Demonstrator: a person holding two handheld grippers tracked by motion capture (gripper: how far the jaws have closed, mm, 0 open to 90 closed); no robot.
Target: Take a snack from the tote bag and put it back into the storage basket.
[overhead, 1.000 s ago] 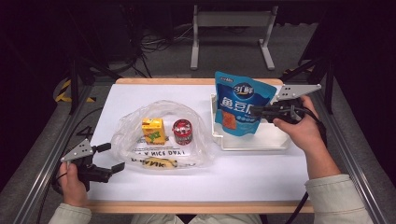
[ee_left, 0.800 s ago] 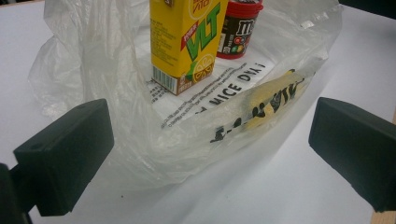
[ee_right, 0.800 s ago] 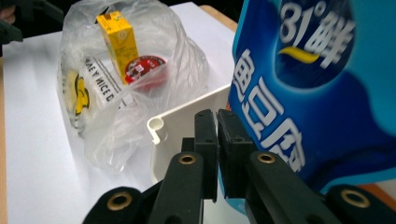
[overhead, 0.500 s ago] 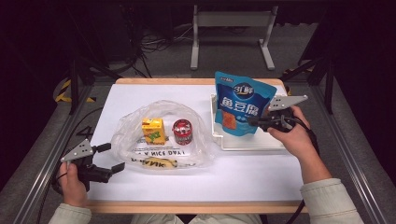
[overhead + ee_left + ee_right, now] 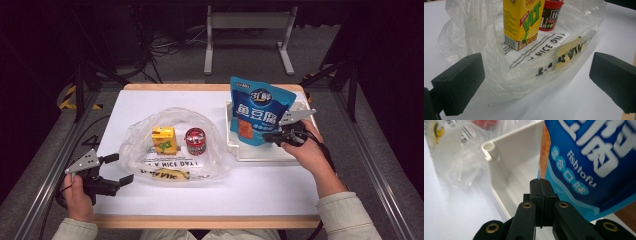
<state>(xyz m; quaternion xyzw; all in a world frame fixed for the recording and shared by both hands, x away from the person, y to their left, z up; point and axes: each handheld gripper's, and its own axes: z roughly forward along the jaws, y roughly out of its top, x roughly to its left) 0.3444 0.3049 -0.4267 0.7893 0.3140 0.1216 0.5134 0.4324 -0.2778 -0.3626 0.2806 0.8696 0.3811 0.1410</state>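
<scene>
While the right gripper [image 5: 540, 182] pinches the bottom edge of the blue fish tofu pouch [image 5: 258, 116], it stands in the white tray [image 5: 260, 152]. Left gripper [image 5: 116, 168] sits spread wide just beside the plastic bag [image 5: 150, 137].

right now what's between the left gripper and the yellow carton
The clear plastic bag: its crumpled near wall lies between the open left gripper and the yellow carton standing inside it, as the left gripper view shows.

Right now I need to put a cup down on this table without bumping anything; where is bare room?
The far-left of the table, behind the plastic bag, is bare, as is the near strip between the bag, the white tray and the front edge. The middle and the right are crowded: juice carton, candy tub, fish tofu pouch.
</scene>
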